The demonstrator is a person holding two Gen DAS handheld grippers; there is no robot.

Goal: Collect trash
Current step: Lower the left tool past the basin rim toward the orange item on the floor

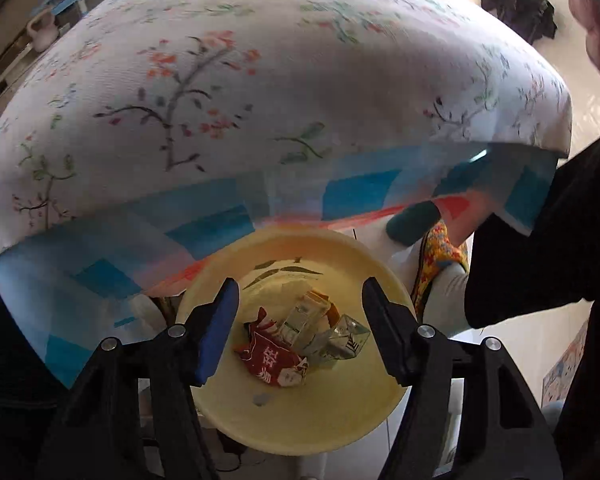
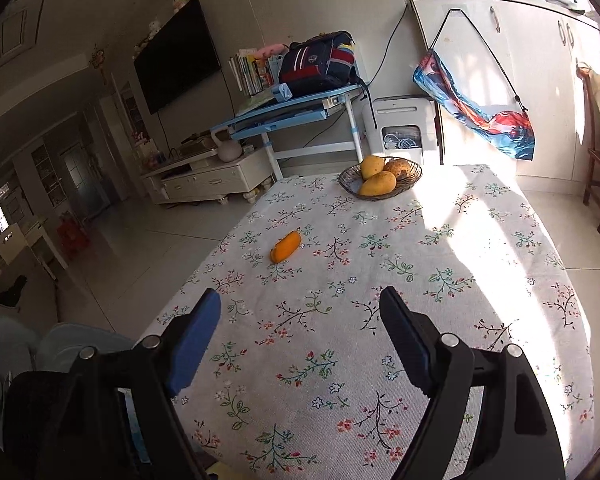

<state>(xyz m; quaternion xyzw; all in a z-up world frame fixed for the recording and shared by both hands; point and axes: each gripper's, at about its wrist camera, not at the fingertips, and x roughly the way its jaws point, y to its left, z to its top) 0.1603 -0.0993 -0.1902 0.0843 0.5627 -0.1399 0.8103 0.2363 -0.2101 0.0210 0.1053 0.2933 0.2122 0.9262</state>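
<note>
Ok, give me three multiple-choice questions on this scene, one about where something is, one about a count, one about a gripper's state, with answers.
1. Where is the red wrapper?
A. On the tablecloth
B. Inside the yellow bin
C. In the fruit basket

2. How many mangoes lie in the fruit basket?
A. One
B. Three
C. Five

3. What state is the right gripper in?
A. Open, holding nothing
B. Shut on the orange peel
C. Shut on a wrapper

Answers:
1. B, the wrapper lies among clear plastic scraps at the bottom of the bin below the left gripper.
2. B, three yellow-orange fruits show in the basket at the table's far end.
3. A, its jaws stand wide apart above the floral tablecloth, with the peel lying far ahead.
</note>
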